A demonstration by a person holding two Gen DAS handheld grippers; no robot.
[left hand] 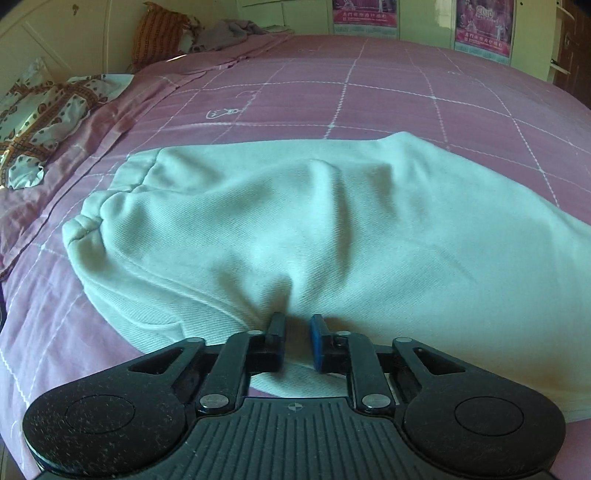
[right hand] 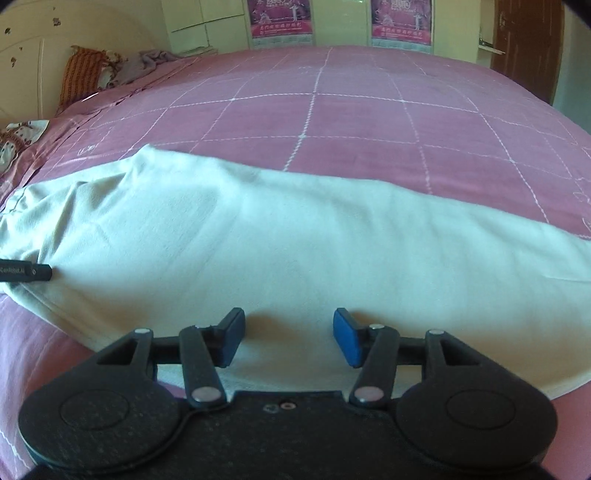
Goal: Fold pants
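Left tool (left hand: 297, 341) pinches pale pants (left hand: 314, 229) edge, puckered; right tool (right hand: 289, 341) spread wide, holding nothing.

Both views: daylight interior, moderately bright, warm yellow cast on the walls toward 12 o'clock. Light diffuse; no hard-edged shadows. Soft shading in the folds of the pale pants (left hand: 314, 229), which read faintly blue-green in the left wrist view and whiter in the right (right hand: 295, 240). Short soft shadows lie on the cloth just ahead of the left gripper (left hand: 297, 341) and the right gripper (right hand: 289, 338). Strong fisheye curvature: the grid lines of the pink bedspread (left hand: 388, 92) bow outward; dark vignette at the corners. Posters (right hand: 400, 18) at 12 o'clock soft, text illegible. Mild compression blur throughout; gripper bodies at 6 o'clock dark.
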